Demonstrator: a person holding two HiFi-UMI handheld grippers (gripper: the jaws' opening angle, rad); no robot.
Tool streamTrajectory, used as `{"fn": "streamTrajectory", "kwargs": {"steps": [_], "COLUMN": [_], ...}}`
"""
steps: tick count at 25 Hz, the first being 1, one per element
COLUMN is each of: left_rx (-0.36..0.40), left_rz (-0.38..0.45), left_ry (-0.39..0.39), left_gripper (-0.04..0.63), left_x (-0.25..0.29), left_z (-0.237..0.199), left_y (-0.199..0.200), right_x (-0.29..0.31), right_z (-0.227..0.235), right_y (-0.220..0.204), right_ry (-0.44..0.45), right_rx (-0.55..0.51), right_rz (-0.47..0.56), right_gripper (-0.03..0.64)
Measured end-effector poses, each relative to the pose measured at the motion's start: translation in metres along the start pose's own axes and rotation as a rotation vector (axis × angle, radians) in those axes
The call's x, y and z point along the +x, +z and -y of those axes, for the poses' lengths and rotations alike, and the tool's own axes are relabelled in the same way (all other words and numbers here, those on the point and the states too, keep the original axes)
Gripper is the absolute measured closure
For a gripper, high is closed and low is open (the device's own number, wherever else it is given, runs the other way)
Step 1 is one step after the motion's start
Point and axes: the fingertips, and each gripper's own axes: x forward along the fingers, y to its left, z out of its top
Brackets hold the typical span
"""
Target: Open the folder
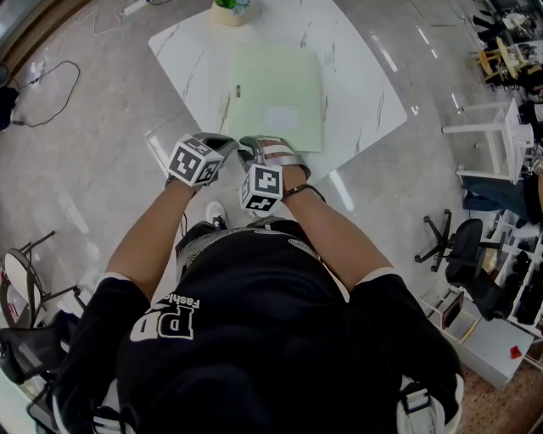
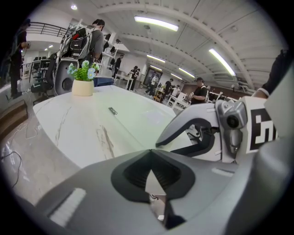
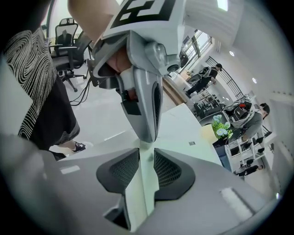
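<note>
A pale green folder (image 1: 276, 97) lies shut and flat on the white marble table (image 1: 356, 76); the left gripper view shows the folder (image 2: 138, 110) with a small dark tab on it. Both grippers hover side by side at the table's near edge, just before the folder's near left corner. My left gripper (image 1: 225, 142) (image 2: 149, 153) has its jaw tips meeting, with nothing seen held. My right gripper (image 1: 270, 148) (image 3: 147, 153) stands open, with a narrow gap between its pads; pale green folder shows through the gap, unpressed. The left gripper's body (image 3: 142, 92) hangs just ahead of it.
A potted plant (image 1: 231, 10) (image 2: 82, 80) stands at the table's far edge. Cables (image 1: 51, 85) trail on the floor at left. An office chair (image 1: 462, 250) and white furniture (image 1: 492, 127) stand at right. People stand in the room beyond the table.
</note>
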Motion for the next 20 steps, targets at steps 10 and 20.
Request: {"fn": "streamTrajectory", "kwargs": {"steps": [10, 20], "left_rx": [-0.007, -0.001], "left_rz": [0.005, 0.005], "left_ry": [0.004, 0.014], "left_gripper": [0.545, 0.545], "left_x": [-0.001, -0.001], "left_z": [-0.001, 0.0], "left_y": [0.0, 0.0], "right_x": [-0.011, -0.023], "right_z": [0.005, 0.015], "right_y": [0.002, 0.004], "right_ry": [-0.038, -0.033], "right_rx": [0.073, 0.228], "right_rz": [0.018, 0.059], "right_gripper": [0.568, 0.6]}}
